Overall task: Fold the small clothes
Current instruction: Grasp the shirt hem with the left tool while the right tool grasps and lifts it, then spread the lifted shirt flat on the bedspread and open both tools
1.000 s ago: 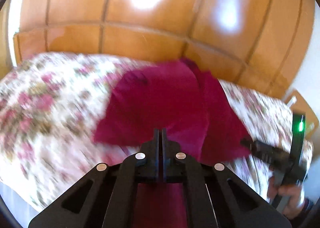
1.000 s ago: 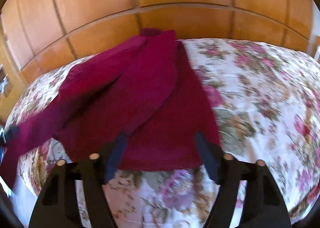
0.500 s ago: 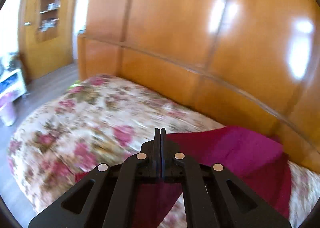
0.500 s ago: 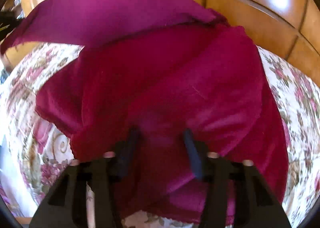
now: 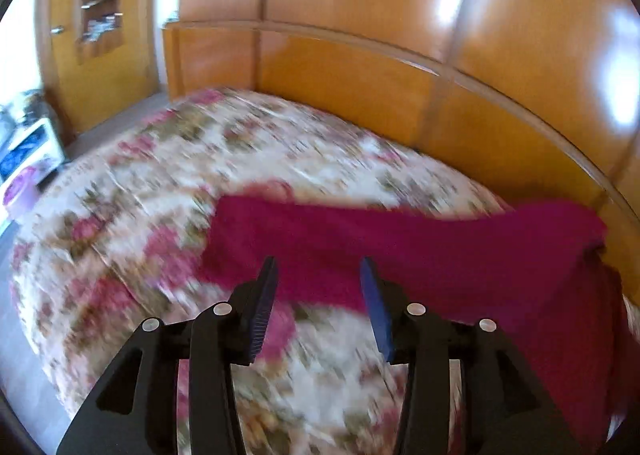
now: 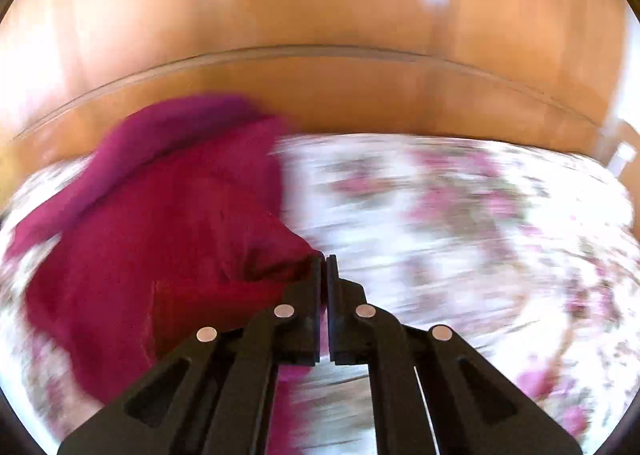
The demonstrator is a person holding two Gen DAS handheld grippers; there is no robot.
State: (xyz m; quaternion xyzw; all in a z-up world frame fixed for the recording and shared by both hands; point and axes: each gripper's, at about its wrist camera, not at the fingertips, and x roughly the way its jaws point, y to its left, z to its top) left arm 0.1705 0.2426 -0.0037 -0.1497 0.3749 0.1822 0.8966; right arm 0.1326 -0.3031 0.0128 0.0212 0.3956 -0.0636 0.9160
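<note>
L gripper (image 5: 318,275) hanging w/ jaws wide apart, nothing between, over magenta garment (image 5: 440,251) lying on floral bedspread (image 5: 120,215), R gripper (image 6: 324,260) pinching garment edge, jaws closed

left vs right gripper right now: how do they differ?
The left gripper has its fingers spread wide, blue pads showing; the right gripper has its fingers pressed together. The left holds nothing and sits just short of the magenta garment; the right pinches a bunched edge of it. Both are black and point across the floral bedspread toward the wooden headboard.
</note>
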